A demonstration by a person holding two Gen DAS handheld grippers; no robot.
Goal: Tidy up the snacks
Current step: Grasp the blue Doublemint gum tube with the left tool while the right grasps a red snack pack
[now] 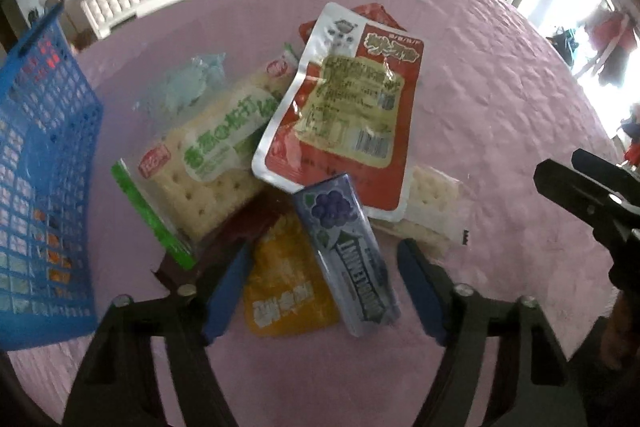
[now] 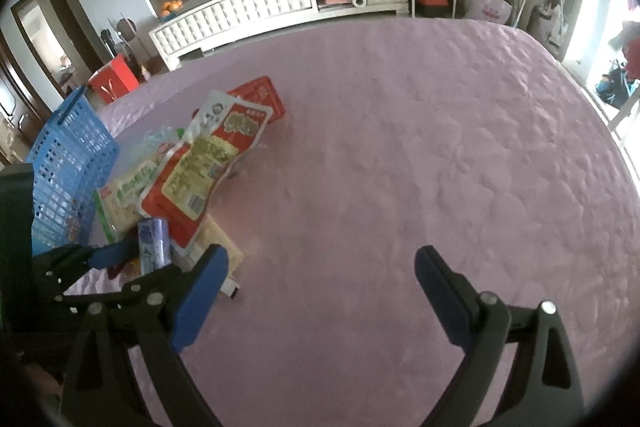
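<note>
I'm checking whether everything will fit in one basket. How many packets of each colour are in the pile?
Red pouches: 2
Cracker packs: 2
Purple gum pack: 1
Yellow packet: 1
Clear bluish wrapper: 1
Dark red packet: 1
Total: 8

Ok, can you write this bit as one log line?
left gripper: open over purple gum pack | right gripper: open, empty | blue basket: left

1 blue basket (image 1: 44, 163), 2 cracker packs (image 1: 208, 163), 2 red pouches (image 1: 340, 115), 1 gum pack (image 1: 348, 255), 1 yellow packet (image 1: 284, 291).
</note>
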